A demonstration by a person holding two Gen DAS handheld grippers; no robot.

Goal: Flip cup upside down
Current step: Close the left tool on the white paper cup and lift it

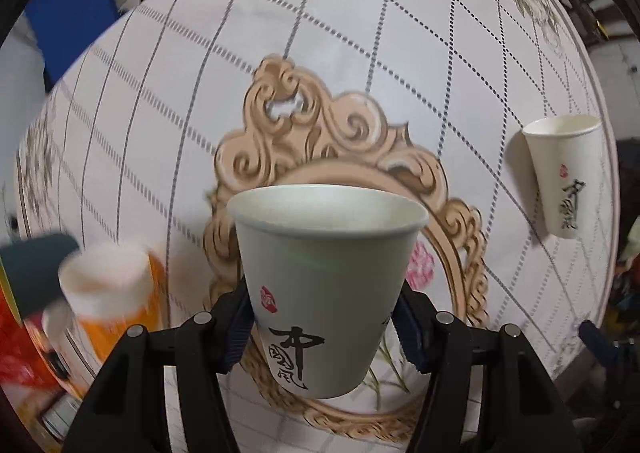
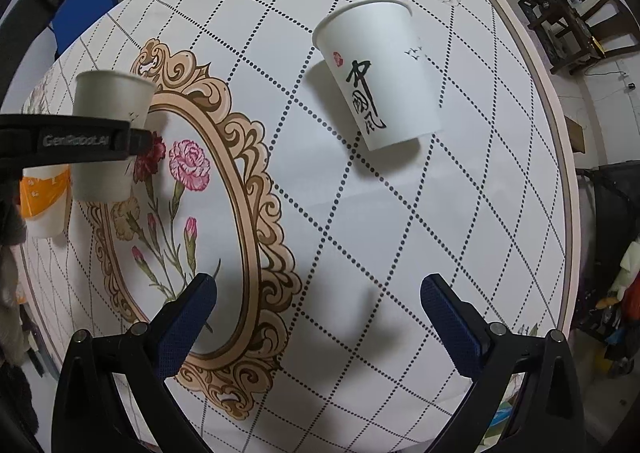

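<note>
My left gripper (image 1: pixel 324 327) is shut on a white paper cup (image 1: pixel 320 273) with black calligraphy and a red seal. The cup is upright, mouth up, held above the round table. In the right wrist view the same cup (image 2: pixel 108 121) shows at the left, clamped by the left gripper's black finger (image 2: pixel 80 141). A second white cup with the same print (image 2: pixel 380 73) stands upright on the table ahead of my right gripper (image 2: pixel 318 317), which is open, empty and well short of it. That cup also shows at the right in the left wrist view (image 1: pixel 564 177).
The round table (image 2: pixel 360 233) has a white cloth with dotted diamond lines and an ornate beige frame with pink flowers (image 2: pixel 188 165). An orange-and-white cup (image 1: pixel 116 293) stands at the table's left edge, also in the right wrist view (image 2: pixel 44 201). Chairs and clutter surround the table.
</note>
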